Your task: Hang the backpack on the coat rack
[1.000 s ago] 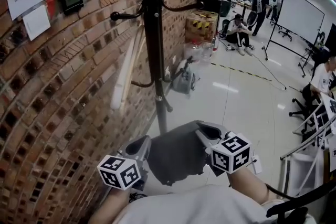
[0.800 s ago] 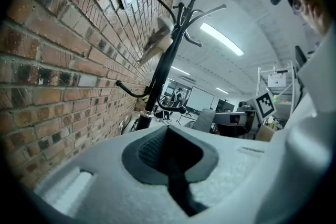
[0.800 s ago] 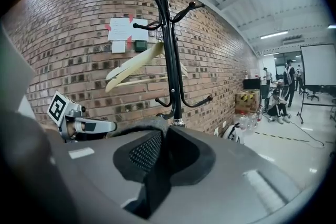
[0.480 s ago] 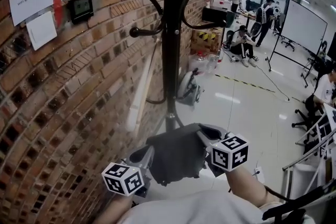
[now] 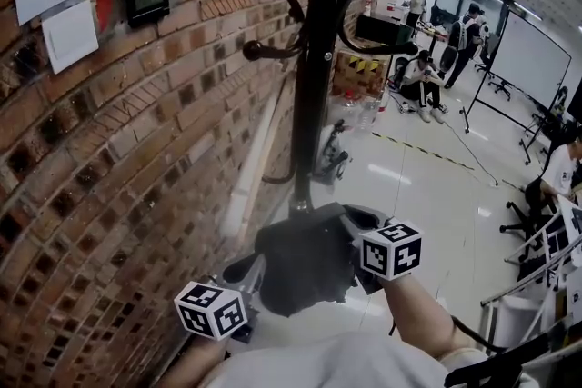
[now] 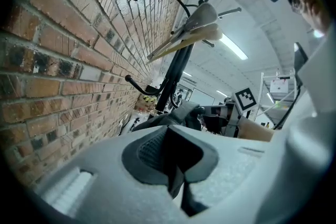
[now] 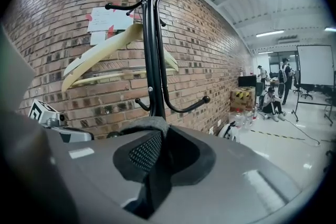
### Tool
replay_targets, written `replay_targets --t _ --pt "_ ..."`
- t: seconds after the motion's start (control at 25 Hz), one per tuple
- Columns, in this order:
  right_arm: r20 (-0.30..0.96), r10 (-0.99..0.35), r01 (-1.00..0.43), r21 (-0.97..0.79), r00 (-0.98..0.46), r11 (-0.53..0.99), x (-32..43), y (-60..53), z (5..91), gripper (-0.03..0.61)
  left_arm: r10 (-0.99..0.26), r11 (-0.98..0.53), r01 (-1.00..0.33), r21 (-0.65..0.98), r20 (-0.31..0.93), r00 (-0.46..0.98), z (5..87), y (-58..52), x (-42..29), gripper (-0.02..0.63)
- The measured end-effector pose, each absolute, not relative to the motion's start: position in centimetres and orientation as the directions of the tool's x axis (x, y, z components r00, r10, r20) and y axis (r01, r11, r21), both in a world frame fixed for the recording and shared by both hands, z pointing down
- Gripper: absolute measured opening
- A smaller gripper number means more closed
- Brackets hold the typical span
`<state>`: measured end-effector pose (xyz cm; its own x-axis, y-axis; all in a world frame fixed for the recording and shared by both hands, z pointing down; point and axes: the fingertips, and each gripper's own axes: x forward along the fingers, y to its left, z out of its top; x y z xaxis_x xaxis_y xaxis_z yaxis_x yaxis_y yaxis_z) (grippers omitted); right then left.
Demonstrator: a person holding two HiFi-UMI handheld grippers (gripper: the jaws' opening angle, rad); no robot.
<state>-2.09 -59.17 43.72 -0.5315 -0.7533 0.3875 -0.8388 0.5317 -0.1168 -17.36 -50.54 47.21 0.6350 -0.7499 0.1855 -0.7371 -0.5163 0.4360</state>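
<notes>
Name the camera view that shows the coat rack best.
The right gripper view: the coat rack stands centred, with its pole and both upper and lower hooks showing. The head view shows the pole and several hooks but cuts off the top. The left gripper view shows it small, tilted, partly behind a pale hanger.

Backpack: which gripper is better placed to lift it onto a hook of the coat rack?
Right, probably. Both hold the backpack, but the right gripper sits closer to the coat rack and faces its pole; the left gripper is farther back.
</notes>
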Motion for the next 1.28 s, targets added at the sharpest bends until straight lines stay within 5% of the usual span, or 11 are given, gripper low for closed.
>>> replay_targets --t 0.36,0.92,1.04,1.16,1.28 --pt "0.467 -0.715 -0.79 0.055 -0.52 0.611 -2.6 -59.1 48.2 0.059 -0.752 -0.487 -0.742 0.46 0.212 0.625 48.6 -50.7 -16.4 0.002" --pt "0.473 -0.623 -0.717 -0.025 -0.622 0.697 -0.8 -55.7 47.9 0.172 -0.754 -0.506 -0.769 0.39 0.232 0.614 47.3 -46.6 -12.9 0.002" --pt "0.441 -0.606 -0.703 -0.082 -0.662 0.707 0.9 -51.8 47.0 0.135 -0.777 -0.487 -0.788 0.377 0.225 0.588 46.2 -44.3 -12.5 0.002" --pt "0.424 -0.54 -0.651 -0.172 -0.727 0.74 1.1 -45.7 47.1 0.0 -0.801 -0.459 -0.81 0.366 0.225 0.555 45.6 -40.7 -11.7 0.002" --pt "0.407 -0.47 -0.584 -0.223 -0.783 0.781 1.6 -38.8 47.7 0.0 -0.81 -0.44 -0.821 0.364 0.233 0.538 45.7 -35.7 -9.7 0.002"
